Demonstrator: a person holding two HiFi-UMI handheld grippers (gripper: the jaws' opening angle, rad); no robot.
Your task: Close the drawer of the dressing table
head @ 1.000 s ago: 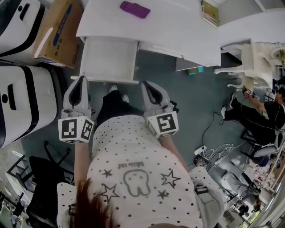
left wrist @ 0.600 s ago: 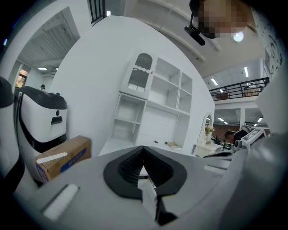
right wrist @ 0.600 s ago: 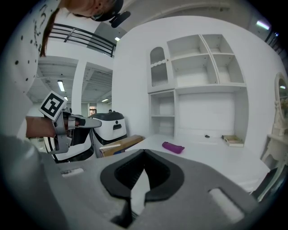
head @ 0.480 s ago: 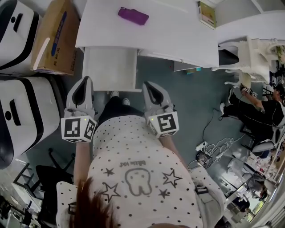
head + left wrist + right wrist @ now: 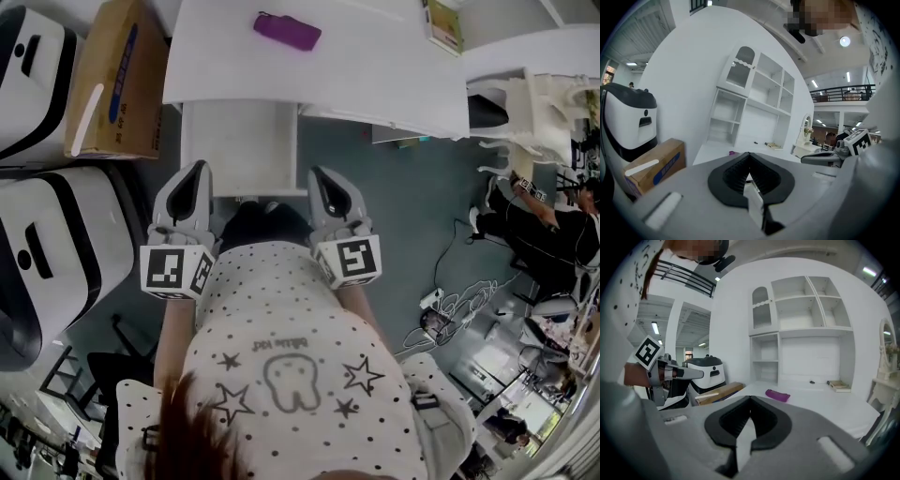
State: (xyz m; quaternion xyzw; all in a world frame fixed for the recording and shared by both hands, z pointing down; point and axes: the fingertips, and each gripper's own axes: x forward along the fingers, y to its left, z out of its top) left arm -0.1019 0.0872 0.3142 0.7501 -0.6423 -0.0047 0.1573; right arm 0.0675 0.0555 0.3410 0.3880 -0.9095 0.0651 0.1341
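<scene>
drawer (image 5: 242, 141) sticks partway out from under the dressing table (image 5: 375, 66), on the person's side. left gripper (image 5: 196, 176) sits at the drawer's front left corner, jaws shut tight, nothing between them. right gripper (image 5: 323, 180) is at the front right corner, jaws closed and empty too. can't tell if either one touches the drawer.

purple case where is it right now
Head view, top centre: the purple case lies on the white tabletop, beyond the drawer, with the book to its right.
</scene>
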